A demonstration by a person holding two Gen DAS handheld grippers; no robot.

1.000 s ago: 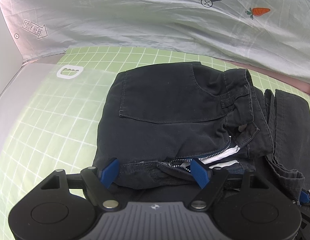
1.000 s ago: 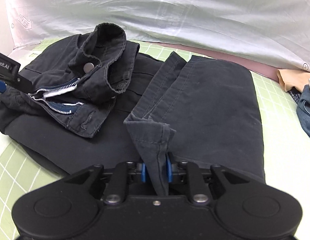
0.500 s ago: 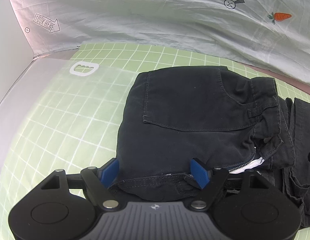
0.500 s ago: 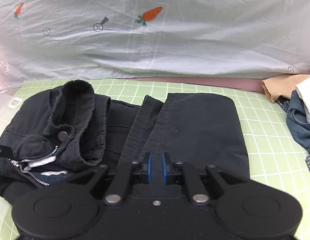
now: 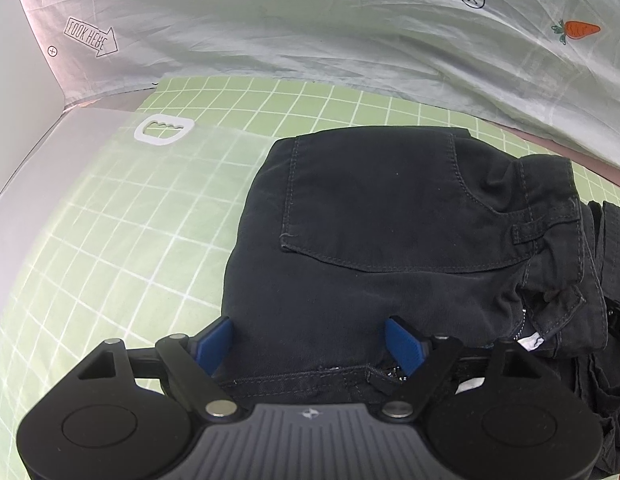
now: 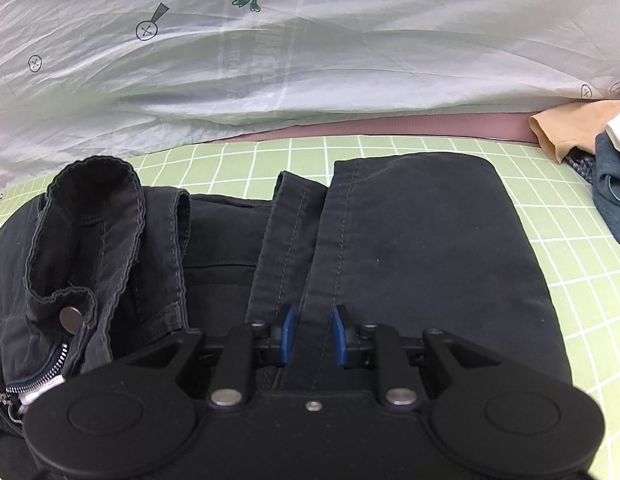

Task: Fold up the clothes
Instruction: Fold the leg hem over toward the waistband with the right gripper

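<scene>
Black trousers lie partly folded on the green grid mat. The left wrist view shows the seat with a back pocket and the open zipper at the lower right. My left gripper is open, its blue fingers wide apart over the waistband edge. In the right wrist view the folded legs lie flat, with the bunched waistband and button at the left. My right gripper is slightly open over the hem seam and holds nothing.
A white printed sheet hangs behind the mat. A pile of other clothes, tan, white and blue, lies at the far right. A white plastic ring lies on the mat at the left.
My right gripper let go of the trouser leg hem, which now lies flat, and its jaws have parted slightly. My left gripper moved in over the waistband and stayed open.
</scene>
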